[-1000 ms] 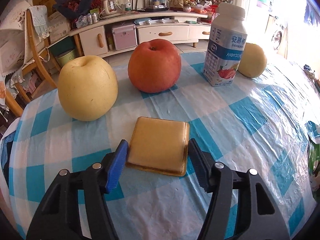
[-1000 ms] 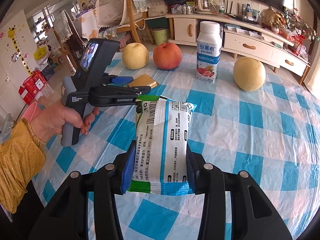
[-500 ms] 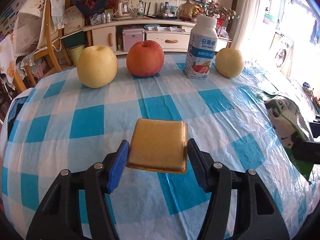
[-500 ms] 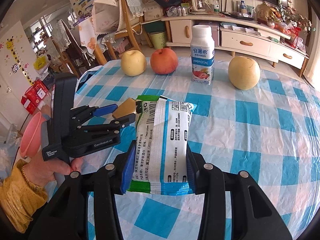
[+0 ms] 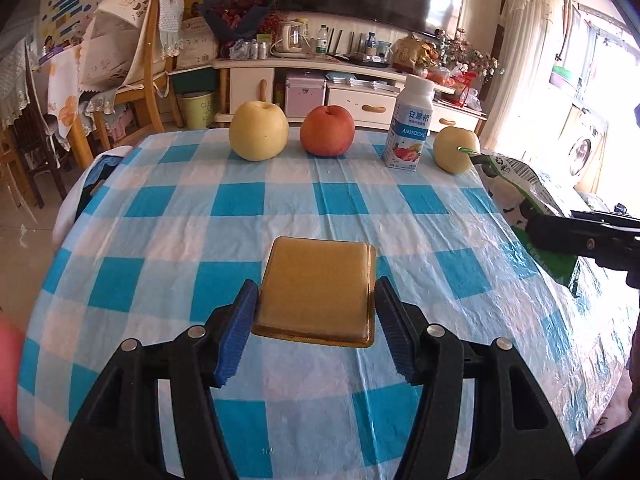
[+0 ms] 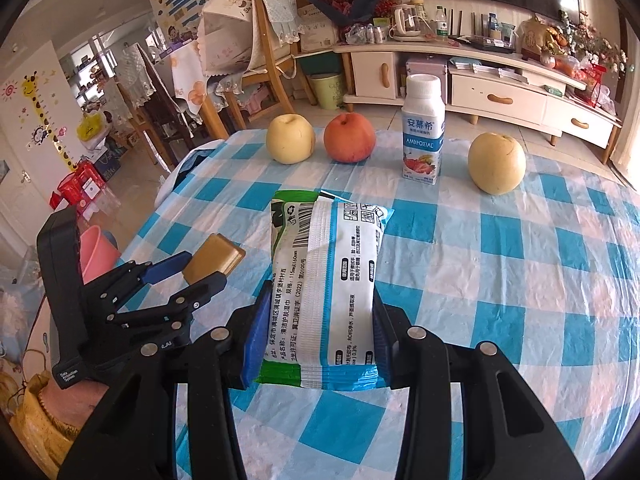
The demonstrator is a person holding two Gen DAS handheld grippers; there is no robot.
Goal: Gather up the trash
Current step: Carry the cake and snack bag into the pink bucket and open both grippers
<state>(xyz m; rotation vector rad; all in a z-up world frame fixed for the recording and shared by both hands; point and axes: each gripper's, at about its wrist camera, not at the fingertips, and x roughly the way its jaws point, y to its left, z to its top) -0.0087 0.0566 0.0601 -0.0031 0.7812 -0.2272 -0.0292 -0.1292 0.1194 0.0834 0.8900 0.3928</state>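
My left gripper (image 5: 316,322) is shut on a flat golden square packet (image 5: 318,288) and holds it above the near part of the checked table. It also shows in the right wrist view (image 6: 188,276), with the golden packet (image 6: 214,258) between its fingers. My right gripper (image 6: 318,332) is shut on a white, green and blue wet-wipe packet (image 6: 324,280), lifted over the table. That packet shows at the right edge of the left wrist view (image 5: 524,196).
At the table's (image 5: 168,232) far edge stand a yellow pear (image 5: 259,131), a red apple (image 5: 327,131), a yogurt bottle (image 5: 409,128) and a second pear (image 5: 456,149). A pink bucket (image 6: 96,250) sits off the table's left side. Chairs and a TV cabinet stand behind.
Both grippers have drawn back from the fruit toward the near edge, each still holding its packet. The left gripper has moved farther left and back in the right wrist view.
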